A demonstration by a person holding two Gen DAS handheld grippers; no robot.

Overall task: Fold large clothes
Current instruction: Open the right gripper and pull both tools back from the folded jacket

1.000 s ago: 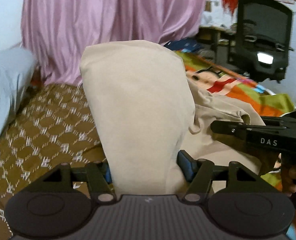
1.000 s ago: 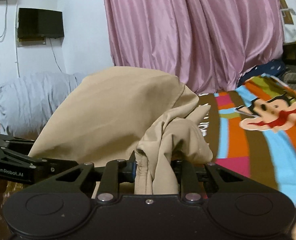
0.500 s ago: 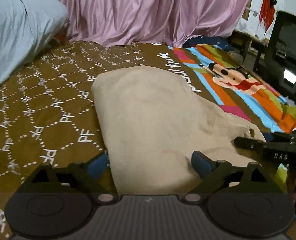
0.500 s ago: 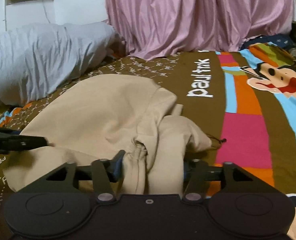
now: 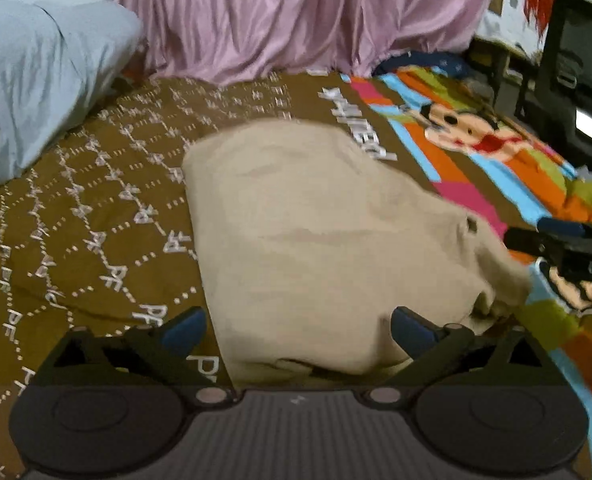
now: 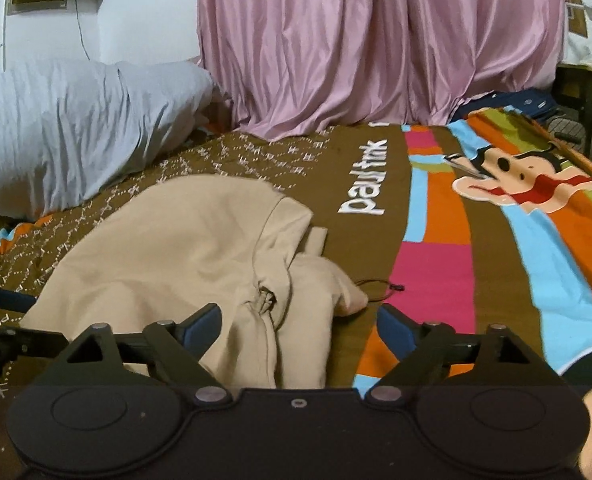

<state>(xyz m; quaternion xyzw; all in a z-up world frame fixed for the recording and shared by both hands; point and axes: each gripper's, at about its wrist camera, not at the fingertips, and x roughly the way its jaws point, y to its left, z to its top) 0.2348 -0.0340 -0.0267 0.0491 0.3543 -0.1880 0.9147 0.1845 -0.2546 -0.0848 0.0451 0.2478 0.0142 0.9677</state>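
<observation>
A beige garment (image 5: 315,232) lies folded on the bed, its near edge between the fingers of my left gripper (image 5: 296,326). The jaws are opening, and the blue pads stand clear of the cloth on both sides. In the right wrist view the same garment (image 6: 184,248) shows its bunched hood and a black drawstring (image 6: 379,286). My right gripper (image 6: 297,322) straddles the hood end; its jaws are opening too and no pad presses the fabric. The right gripper's finger (image 5: 563,248) reaches in at the right of the left wrist view.
The bedspread (image 5: 76,220) is brown with white marks on the left and has bright cartoon stripes (image 6: 475,264) on the right. A grey pillow (image 6: 76,128) lies at the back left. Pink curtains (image 5: 296,12) hang behind, and a black office chair (image 5: 575,80) stands beside the bed.
Both grippers held the garment up, lowered it onto the bed and opened. The cloth now lies flat and free of the pads.
</observation>
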